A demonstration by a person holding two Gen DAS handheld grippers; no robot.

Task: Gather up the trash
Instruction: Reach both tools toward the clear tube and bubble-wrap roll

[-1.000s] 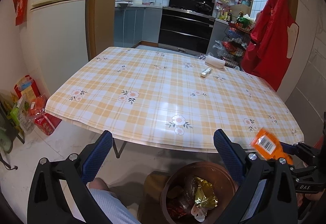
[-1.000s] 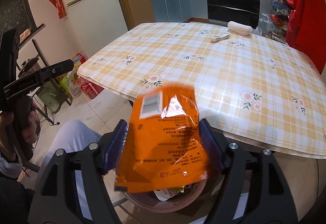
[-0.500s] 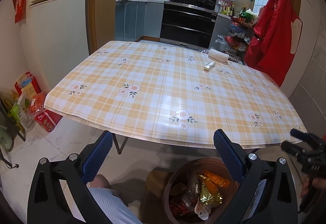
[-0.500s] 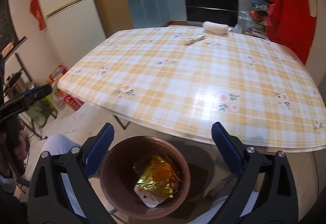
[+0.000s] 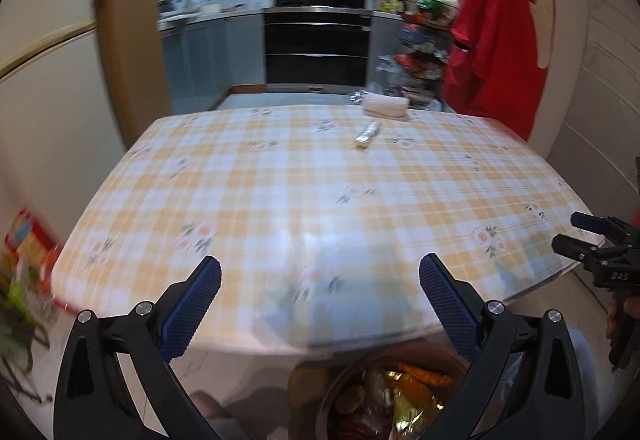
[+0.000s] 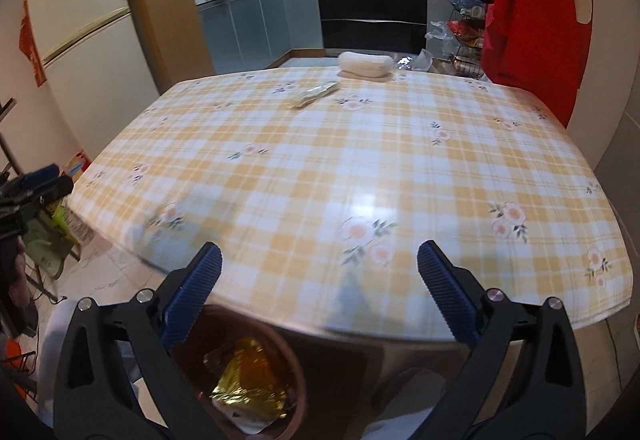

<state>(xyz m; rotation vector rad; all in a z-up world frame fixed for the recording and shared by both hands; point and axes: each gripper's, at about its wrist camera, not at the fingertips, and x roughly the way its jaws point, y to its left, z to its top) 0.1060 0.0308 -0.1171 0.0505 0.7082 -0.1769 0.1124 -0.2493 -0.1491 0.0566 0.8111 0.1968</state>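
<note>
A small silvery wrapper (image 5: 367,133) (image 6: 314,94) lies on the far part of the checked tablecloth (image 5: 320,191) (image 6: 340,167), with a rolled white cloth (image 5: 385,104) (image 6: 365,65) behind it at the far edge. Below the near table edge stands a brown bin (image 6: 280,352) (image 5: 344,384) holding gold foil and orange wrappers. My left gripper (image 5: 320,278) is open and empty above the near edge. My right gripper (image 6: 319,266) is also open wide with nothing between its fingers; it shows at the right edge of the left wrist view (image 5: 580,236).
A fridge (image 6: 88,51) stands left, with bags (image 5: 24,260) on the floor beside it. Kitchen counters and an oven (image 5: 316,43) lie behind the table. A red garment (image 6: 532,7) hangs right, next to a wire rack (image 6: 464,35). A person's legs are beside the bin.
The orange packet left my right gripper and now lies in the bin; those jaws spread wide. Both grippers have moved forward over the near table edge.
</note>
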